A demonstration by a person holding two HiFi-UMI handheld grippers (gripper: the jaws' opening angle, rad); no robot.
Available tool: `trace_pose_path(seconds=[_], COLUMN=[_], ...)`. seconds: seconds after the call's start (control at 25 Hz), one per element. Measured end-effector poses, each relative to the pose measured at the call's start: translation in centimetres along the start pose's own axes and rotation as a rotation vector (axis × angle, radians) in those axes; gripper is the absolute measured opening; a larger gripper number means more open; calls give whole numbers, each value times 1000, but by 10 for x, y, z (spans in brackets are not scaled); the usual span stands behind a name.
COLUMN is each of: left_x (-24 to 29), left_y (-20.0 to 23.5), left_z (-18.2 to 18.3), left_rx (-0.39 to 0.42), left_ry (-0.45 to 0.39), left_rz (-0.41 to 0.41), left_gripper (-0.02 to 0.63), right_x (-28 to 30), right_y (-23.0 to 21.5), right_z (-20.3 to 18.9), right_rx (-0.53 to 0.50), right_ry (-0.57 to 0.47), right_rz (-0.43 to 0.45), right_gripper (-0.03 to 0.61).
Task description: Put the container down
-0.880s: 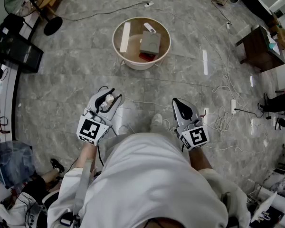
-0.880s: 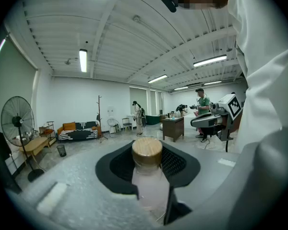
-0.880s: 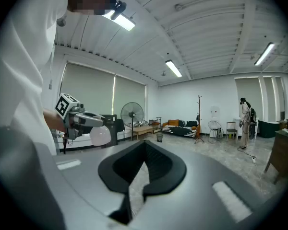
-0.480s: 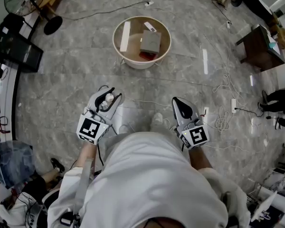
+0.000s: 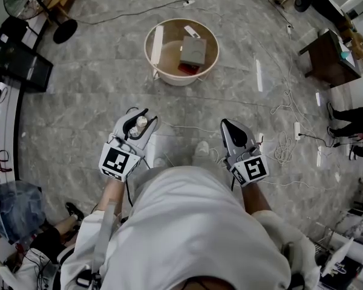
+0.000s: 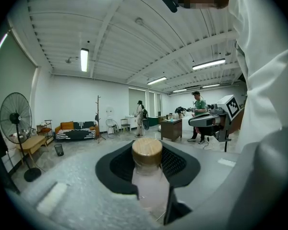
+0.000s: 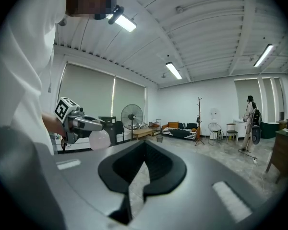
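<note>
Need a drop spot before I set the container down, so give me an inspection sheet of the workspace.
Surface: grey marbled floor; no table close by.
Job's things: container, pale with a wooden-looking lid, held off the floor.
Clutter: round basin ahead, holding a grey box and a white strip.
Grippers: left gripper shut on the container; right gripper shut, nothing in it.
Cables: white cables and a power strip on the floor to the right.
Surroundings: fan, brown desk, a person in green across the room.
</note>
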State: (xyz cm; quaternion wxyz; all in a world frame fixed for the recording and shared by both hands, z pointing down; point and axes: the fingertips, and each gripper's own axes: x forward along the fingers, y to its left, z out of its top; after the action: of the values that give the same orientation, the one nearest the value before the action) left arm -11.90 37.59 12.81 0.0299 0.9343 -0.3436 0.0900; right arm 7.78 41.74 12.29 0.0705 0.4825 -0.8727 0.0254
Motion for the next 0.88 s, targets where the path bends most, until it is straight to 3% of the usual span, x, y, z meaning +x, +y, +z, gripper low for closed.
trace_pose_path(seconds=[0.36,0.88], left_x=[-9,79], left_y=[34,81], left_z=[-8,-1], left_rx=[-2,-30], left_ry=[9,31], left_rz=[-30,76], left_gripper=[123,123], right_x=[28,102], right_y=[16,-83], right_z=[5,-12], right_rx=[-27,-8], right_ry=[-9,5], right_rz=[-34,71], right_gripper=[5,5])
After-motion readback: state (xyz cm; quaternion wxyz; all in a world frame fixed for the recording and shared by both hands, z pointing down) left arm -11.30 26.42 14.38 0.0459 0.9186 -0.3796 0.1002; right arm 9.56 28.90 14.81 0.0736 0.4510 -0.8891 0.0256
